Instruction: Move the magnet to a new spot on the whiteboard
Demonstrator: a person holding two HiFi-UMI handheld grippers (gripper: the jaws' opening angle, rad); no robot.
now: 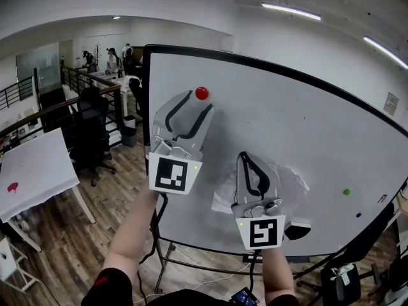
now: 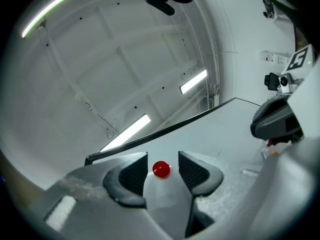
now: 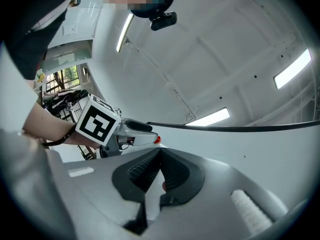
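Framing the magnet (image 1: 202, 93), left tongs (image 2: 162, 160) stand spread; right tongs (image 3: 159, 154) pressed together.

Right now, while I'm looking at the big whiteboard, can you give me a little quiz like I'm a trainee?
1. True or false: the left tongs are squeezing the small round red magnet.
2. Which sits higher on the big black-framed white whiteboard? A. red magnet B. green magnet C. they are level
3. Fill in: the right tongs are ____ (open or shut).

Key: 1. False. They are open, and the magnet sits between them untouched. 2. A. 3. Shut.
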